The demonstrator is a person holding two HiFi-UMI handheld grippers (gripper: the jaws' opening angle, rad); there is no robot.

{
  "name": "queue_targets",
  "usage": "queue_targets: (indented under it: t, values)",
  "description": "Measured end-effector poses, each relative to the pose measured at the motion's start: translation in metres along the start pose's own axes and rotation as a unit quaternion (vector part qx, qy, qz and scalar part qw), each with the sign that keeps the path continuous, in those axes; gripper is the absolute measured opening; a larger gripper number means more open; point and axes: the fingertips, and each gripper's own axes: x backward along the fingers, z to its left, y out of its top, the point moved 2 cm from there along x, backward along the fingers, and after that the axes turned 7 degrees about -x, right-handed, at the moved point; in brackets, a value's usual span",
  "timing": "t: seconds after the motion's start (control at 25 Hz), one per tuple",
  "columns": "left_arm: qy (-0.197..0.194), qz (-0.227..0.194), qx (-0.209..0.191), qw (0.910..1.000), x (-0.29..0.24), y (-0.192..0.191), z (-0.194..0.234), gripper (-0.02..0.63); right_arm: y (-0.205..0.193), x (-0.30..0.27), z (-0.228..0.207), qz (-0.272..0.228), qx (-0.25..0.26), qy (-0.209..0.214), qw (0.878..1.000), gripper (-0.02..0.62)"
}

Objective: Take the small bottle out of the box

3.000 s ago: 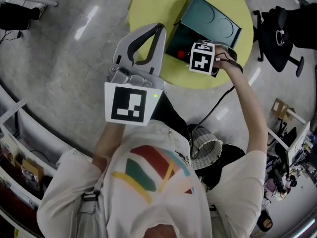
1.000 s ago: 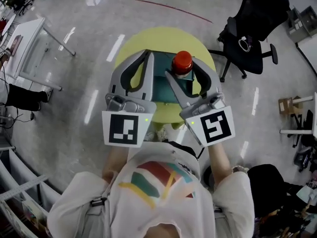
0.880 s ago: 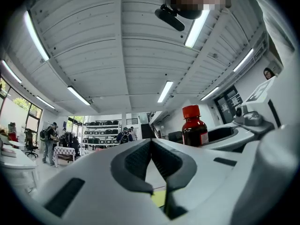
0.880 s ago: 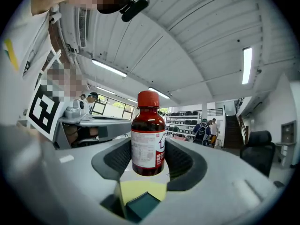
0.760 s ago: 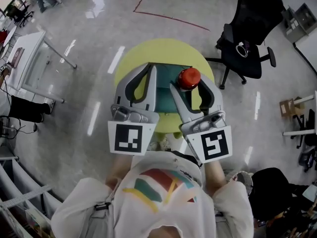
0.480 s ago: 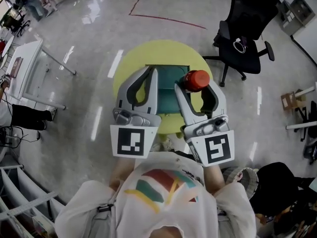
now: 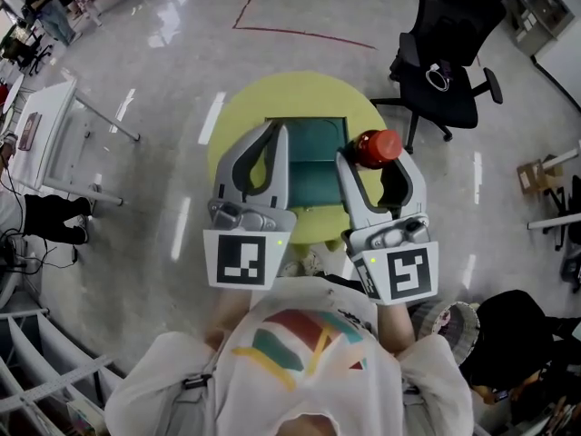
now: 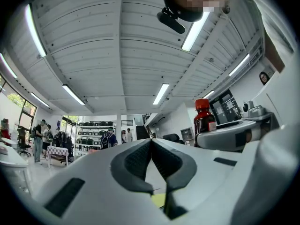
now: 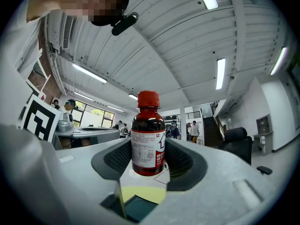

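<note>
**Bottle clear of the box, gripped in your right tongs**

The glossy grey floor [image 7: 136,71] fills most of the head view. On it stands a round yellow table [image 7: 238,121], directly below your two grippers. A black office chair [image 7: 449,48] stands off to the right beyond the table, and a white desk [image 7: 50,130] sits well apart on the left.

On the yellow table rests the teal box [image 7: 313,175], with its open top facing up at you. In the head view it shows between your two grippers.

Your left gripper [image 7: 278,131] hangs over the left side of the table, just beside the box. Its jaws are pressed together tip to tip, with nothing between them — the left gripper view [image 8: 151,144] shows the pads meeting.

Your right gripper [image 7: 377,154] is over the right edge of the table, just to the right of the box. Its jaws stand partly spread and are clamped on the small bottle [image 7: 378,146].

The bottle [image 9: 148,135] is upright, with dark contents, a red cap and a white label. The pads [image 9: 119,157] press on its lower body from both sides. Its base hangs free above the yellow table — outside the box, touching nothing but the jaws. The left gripper view also catches the bottle [image 8: 204,121] off to its right.
</note>
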Motion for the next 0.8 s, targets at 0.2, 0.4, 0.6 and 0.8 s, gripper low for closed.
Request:
queue_targets:
  t: [0.2, 0.4, 0.6, 0.8]
  values:
    - [0.000, -0.003, 0.002, 1.0000, 0.0008, 0.0032, -0.0015, 0.015, 0.0032, 0.0026, -0.0026, -0.005, -0.001, -0.005, 1.000, 0.210]
    - [-0.001, -0.006, 0.000, 1.0000, 0.0026, 0.0041, -0.0023, 0.015, 0.0025, 0.0059, -0.0026, -0.003, -0.004, -0.011, 1.000, 0.210]
    - [-0.002, -0.005, 0.002, 1.0000, 0.0028, 0.0035, -0.0020, 0.015, 0.0043, 0.0078, -0.0039, -0.004, 0.010, -0.018, 1.000, 0.210]
    - [-0.007, -0.005, 0.001, 1.0000, 0.0019, 0.0023, -0.0037, 0.015, 0.0044, 0.0088, -0.0045, -0.006, 0.015, -0.020, 1.000, 0.210]
